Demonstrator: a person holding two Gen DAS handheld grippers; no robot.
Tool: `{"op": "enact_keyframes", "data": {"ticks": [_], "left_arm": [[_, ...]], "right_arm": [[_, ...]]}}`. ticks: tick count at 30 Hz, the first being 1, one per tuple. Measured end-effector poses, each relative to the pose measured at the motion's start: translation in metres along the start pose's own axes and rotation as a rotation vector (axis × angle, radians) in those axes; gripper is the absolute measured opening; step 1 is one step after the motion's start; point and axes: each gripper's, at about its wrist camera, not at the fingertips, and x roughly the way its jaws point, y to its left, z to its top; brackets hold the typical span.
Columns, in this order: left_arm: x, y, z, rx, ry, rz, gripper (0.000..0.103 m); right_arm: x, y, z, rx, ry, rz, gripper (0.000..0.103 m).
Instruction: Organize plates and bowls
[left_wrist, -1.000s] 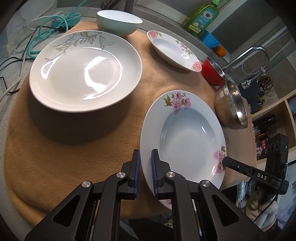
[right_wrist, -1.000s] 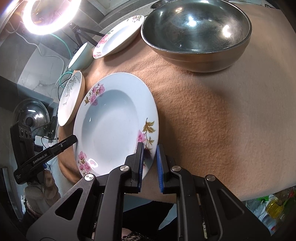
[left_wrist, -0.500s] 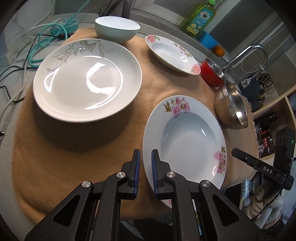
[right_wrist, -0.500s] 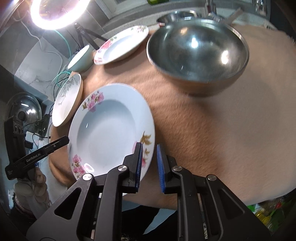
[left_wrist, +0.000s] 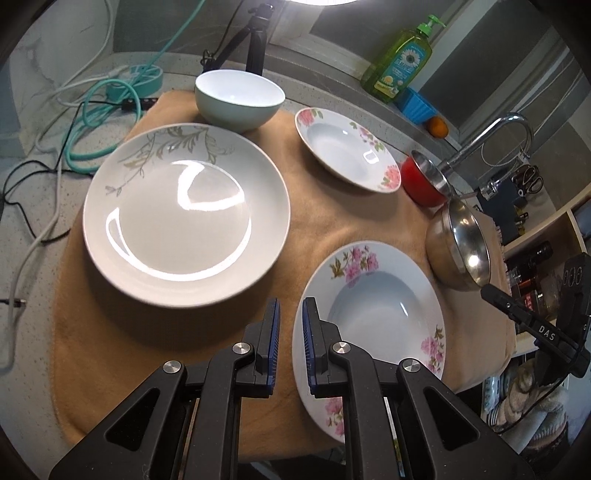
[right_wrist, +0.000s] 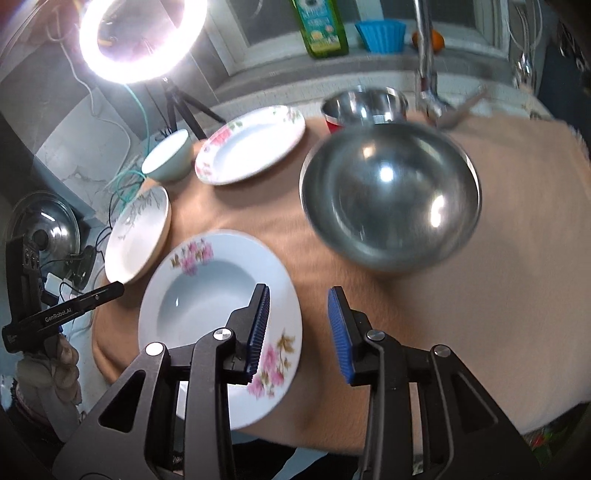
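Note:
A pink-flowered deep plate (left_wrist: 373, 314) (right_wrist: 218, 306) lies at the near edge of a tan cloth (left_wrist: 122, 347). My left gripper (left_wrist: 290, 338) hovers over its left rim, jaws nearly shut with a narrow gap, holding nothing. My right gripper (right_wrist: 297, 323) is open and empty over the plate's right rim. A large white leaf-patterned plate (left_wrist: 184, 214) (right_wrist: 138, 240), a second flowered plate (left_wrist: 347, 147) (right_wrist: 251, 142), a pale green bowl (left_wrist: 240, 98) (right_wrist: 168, 157), a steel bowl (left_wrist: 461, 251) (right_wrist: 391, 192) and a red bowl (left_wrist: 421, 179) (right_wrist: 364, 107) lie around.
A ring light (right_wrist: 142, 35) on a tripod (left_wrist: 255, 40) stands at the back. Cables (left_wrist: 92, 122) lie at the left. A dish soap bottle (left_wrist: 400, 62), a blue cup (left_wrist: 415, 107) and a faucet (left_wrist: 487, 140) are at the back right.
My right gripper has opened from nearly shut and lifted away from the flowered plate's rim. Both views have tilted up, showing more of the counter's back.

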Motion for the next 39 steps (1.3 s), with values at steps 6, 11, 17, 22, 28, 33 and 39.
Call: {"op": "enact_keyframes", "data": {"ticks": [6, 11, 17, 22, 28, 33, 39], "left_arm": [[0.001, -0.002, 0.025, 0.005, -0.027, -0.003, 0.011], [0.007, -0.012, 0.052, 0.029, -0.045, -0.019, 0.011], [0.021, -0.02, 0.081, 0.031, -0.046, -0.044, 0.011], [0.036, -0.02, 0.101, -0.009, -0.034, -0.063, 0.011], [0.058, -0.021, 0.113, -0.053, 0.009, -0.087, 0.011], [0.075, -0.02, 0.122, -0.103, 0.033, -0.106, 0.011], [0.089, -0.018, 0.128, -0.138, 0.05, -0.107, 0.011]], "right_arm": [[-0.003, 0.007, 0.029, -0.023, -0.049, 0.044, 0.06], [0.002, 0.017, 0.059, -0.071, -0.042, 0.063, 0.061], [0.013, 0.025, 0.099, -0.098, -0.028, 0.089, 0.061], [0.035, 0.021, 0.132, -0.069, 0.017, 0.126, 0.06], [0.072, 0.016, 0.166, -0.023, 0.098, 0.158, 0.05], [0.103, 0.018, 0.192, -0.029, 0.15, 0.151, 0.045], [0.143, 0.009, 0.213, -0.02, 0.217, 0.113, 0.039]]}}
